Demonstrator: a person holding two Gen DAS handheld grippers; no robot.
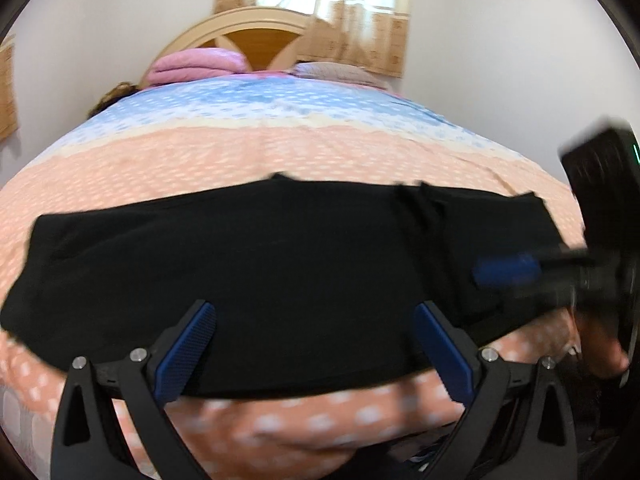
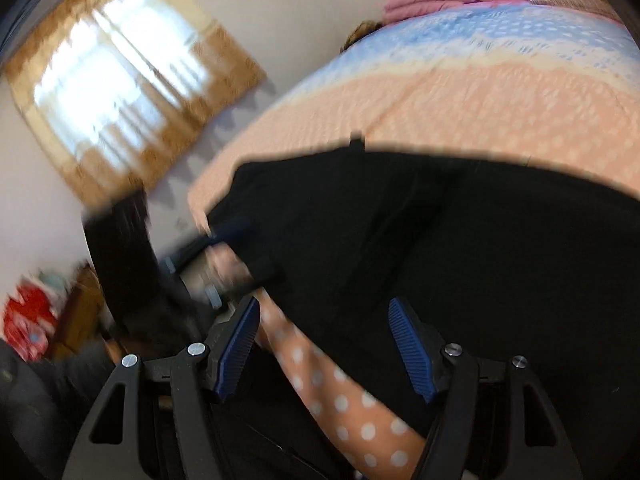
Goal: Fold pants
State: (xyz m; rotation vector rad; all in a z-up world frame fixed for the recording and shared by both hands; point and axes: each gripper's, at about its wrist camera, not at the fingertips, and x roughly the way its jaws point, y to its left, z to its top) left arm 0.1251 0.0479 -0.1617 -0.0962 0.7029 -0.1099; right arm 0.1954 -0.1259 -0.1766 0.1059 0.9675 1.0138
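Black pants [image 1: 256,264] lie flat across the bed, lengthwise from left to right; they also show in the right wrist view [image 2: 460,248]. My left gripper [image 1: 316,344] is open, its blue pads spread over the pants' near edge, holding nothing. My right gripper [image 2: 324,348] is open over the near edge of the pants and the bedspread, empty. In the left wrist view the right gripper [image 1: 508,270] appears blurred at the pants' right end. In the right wrist view the left gripper [image 2: 224,232] appears blurred at the pants' left end.
The bed has a peach polka-dot and blue bedspread [image 1: 280,152]. A pink folded blanket [image 1: 196,65] and a pillow [image 1: 340,72] lie by the wooden headboard [image 1: 256,36]. A curtained window [image 2: 120,80] is on the wall. Red clutter [image 2: 28,328] sits low at left.
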